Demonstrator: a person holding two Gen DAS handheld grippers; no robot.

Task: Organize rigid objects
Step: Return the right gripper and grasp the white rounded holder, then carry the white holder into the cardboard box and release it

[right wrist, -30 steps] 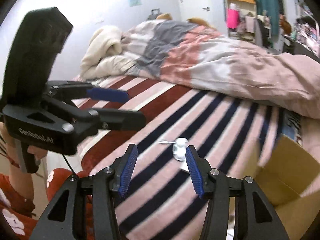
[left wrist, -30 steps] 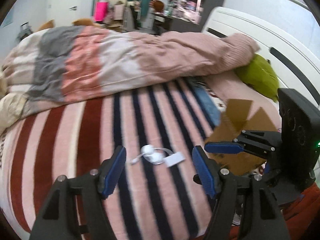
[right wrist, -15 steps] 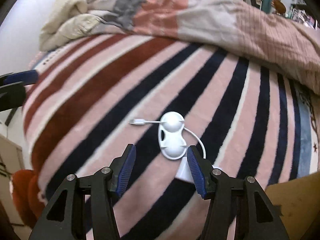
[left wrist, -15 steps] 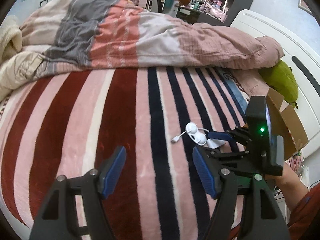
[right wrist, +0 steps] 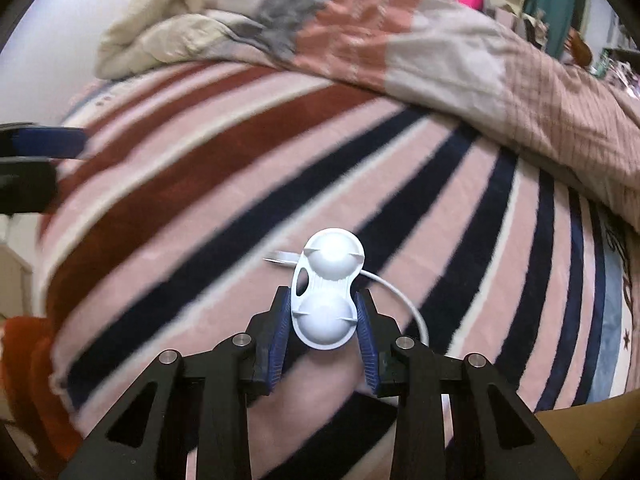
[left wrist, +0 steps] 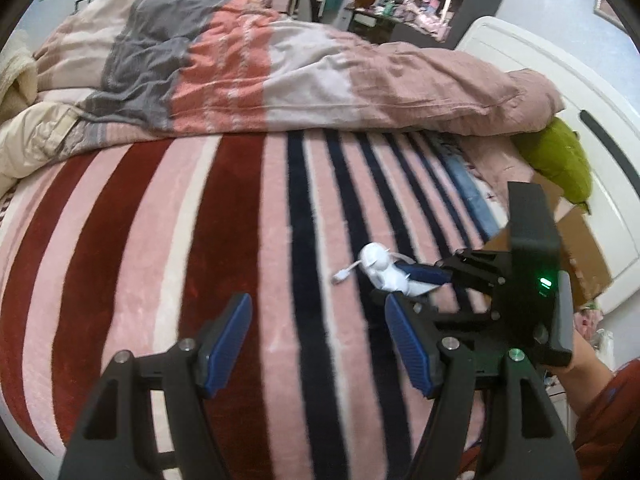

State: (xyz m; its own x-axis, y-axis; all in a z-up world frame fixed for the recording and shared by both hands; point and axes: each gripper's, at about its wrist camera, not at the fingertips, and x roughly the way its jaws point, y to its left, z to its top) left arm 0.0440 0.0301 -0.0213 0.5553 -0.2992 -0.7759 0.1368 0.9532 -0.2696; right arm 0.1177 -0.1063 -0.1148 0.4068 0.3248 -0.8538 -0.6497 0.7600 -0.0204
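Note:
A white plastic cable winder (right wrist: 327,292) with two round domes and a thin white cable lies on the striped blanket (right wrist: 200,184). My right gripper (right wrist: 323,334) is shut on the winder's near dome, its blue pads (right wrist: 280,328) pressing both sides. In the left wrist view the winder (left wrist: 380,270) shows to the right with the right gripper (left wrist: 416,280) around it. My left gripper (left wrist: 318,332) is open and empty above the blanket, left of the winder. An open cardboard box (left wrist: 580,248) stands at the right, by the headboard.
A bunched pink, grey and salmon duvet (left wrist: 260,68) lies across the far side of the bed. A green pillow (left wrist: 564,164) rests by the white headboard (left wrist: 560,92). A cream blanket (right wrist: 160,32) is heaped at the far left. Cluttered shelves stand behind the bed.
My right gripper moved down to the winder and closed on its near dome. My left gripper stayed open and pulled back to the left of it.

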